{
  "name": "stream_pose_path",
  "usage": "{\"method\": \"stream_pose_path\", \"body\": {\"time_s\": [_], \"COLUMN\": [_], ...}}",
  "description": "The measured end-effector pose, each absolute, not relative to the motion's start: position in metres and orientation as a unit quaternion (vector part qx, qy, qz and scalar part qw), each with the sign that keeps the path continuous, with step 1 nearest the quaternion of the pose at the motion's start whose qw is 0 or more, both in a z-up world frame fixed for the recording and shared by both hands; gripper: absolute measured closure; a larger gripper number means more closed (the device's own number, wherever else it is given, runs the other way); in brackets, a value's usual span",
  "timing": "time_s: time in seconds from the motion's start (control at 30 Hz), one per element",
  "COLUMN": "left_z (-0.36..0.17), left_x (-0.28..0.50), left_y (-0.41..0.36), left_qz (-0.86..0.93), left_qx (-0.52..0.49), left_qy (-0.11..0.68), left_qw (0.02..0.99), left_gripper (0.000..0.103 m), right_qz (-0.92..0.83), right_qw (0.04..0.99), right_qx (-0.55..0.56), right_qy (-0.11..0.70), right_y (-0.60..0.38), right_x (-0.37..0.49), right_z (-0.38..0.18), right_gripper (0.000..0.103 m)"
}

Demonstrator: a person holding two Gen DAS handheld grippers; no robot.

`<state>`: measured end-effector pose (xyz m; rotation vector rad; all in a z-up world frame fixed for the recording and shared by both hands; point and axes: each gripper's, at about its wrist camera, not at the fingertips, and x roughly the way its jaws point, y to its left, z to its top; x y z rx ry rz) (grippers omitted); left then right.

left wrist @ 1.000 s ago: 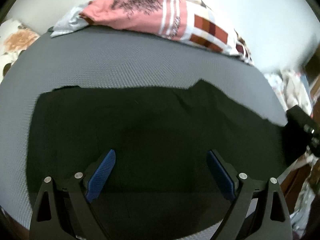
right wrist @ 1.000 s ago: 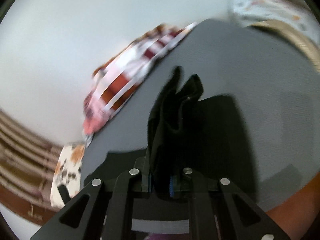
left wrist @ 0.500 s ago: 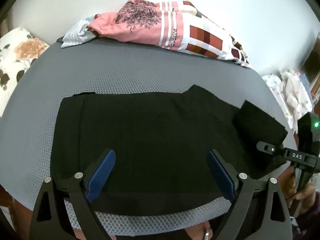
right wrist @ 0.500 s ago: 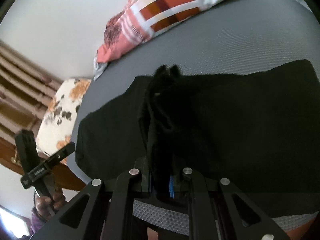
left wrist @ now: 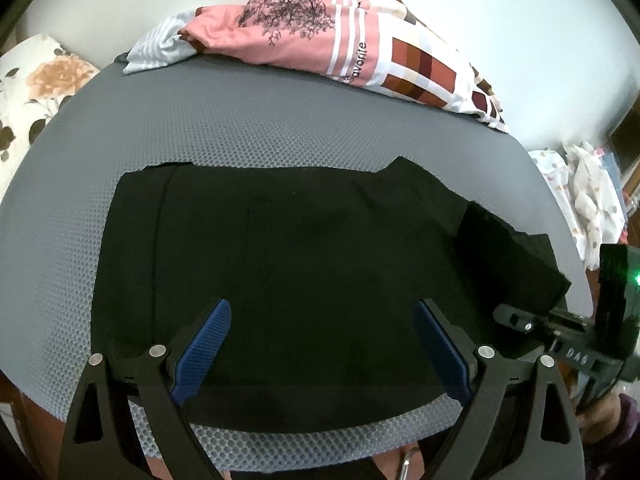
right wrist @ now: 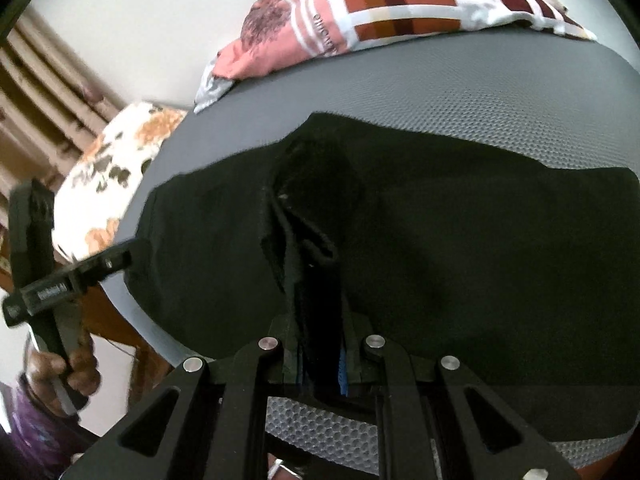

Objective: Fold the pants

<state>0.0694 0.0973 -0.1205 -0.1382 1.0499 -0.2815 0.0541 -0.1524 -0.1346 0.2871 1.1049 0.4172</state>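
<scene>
One pillowcase (left wrist: 352, 60) reading "favorite", black pants (left wrist: 288, 264)

Your pants (left wrist: 288, 264) are lying flat on the mat (left wrist: 224, 128), with one end lifting off it inside your right gripper (right wrist: 320, 372). Your left gripper (left wrist: 320, 344) is hovering over their near edge. Behind them, the pillow (left wrist: 352, 52) is resting along the mat's far edge.
</scene>
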Motion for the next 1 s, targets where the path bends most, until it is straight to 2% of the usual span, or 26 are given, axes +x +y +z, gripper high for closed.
{"method": "stream_pose_path", "body": {"time_s": [0.13,0.2,0.27,0.37,0.47,0.6,0.73,0.9,1.0], "left_z": [-0.121,-0.123,-0.124,-0.124,-0.124,-0.126,-0.114,-0.091,-0.091], "left_x": [0.069,0.069,0.07,0.071,0.072,0.073,0.072,0.073,0.074], "left_y": [0.096,0.096,0.097,0.103,0.109,0.113,0.124,0.183,0.225], "left_qz": [-0.132,-0.13,-0.127,-0.121,-0.116,-0.111,-0.095,-0.059,-0.058], "left_qx": [-0.058,-0.058,-0.06,-0.068,-0.081,-0.085,-0.076,-0.122,-0.142], "left_qy": [0.499,0.503,0.505,0.505,0.503,0.505,0.501,0.474,0.471], "left_qw": [0.854,0.853,0.852,0.852,0.853,0.851,0.857,0.87,0.868], "left_gripper": [0.011,0.011,0.011,0.011,0.011,0.011,0.011,0.011,0.011], "right_qz": [0.213,0.239,0.296,0.357,0.321,0.259,0.261,0.259,0.26], "right_qw": [0.818,0.808,0.783,0.737,0.755,0.799,0.813,0.827,0.828], "right_qx": [0.117,0.133,0.182,0.282,0.324,0.288,0.225,0.099,0.084], "right_qy": [0.521,0.521,0.516,0.5,0.47,0.46,0.469,0.489,0.489], "right_y": [-0.144,-0.142,-0.145,-0.164,-0.2,-0.229,-0.212,-0.173,-0.168], "right_x": [0.05,0.049,0.047,0.048,0.051,0.053,0.049,0.039,0.037], "right_z": [-0.137,-0.137,-0.137,-0.136,-0.129,-0.122,-0.122,-0.139,-0.15], "right_gripper": [0.082,0.061,0.052,0.051,0.051,0.052,0.057,0.057,0.055]}}
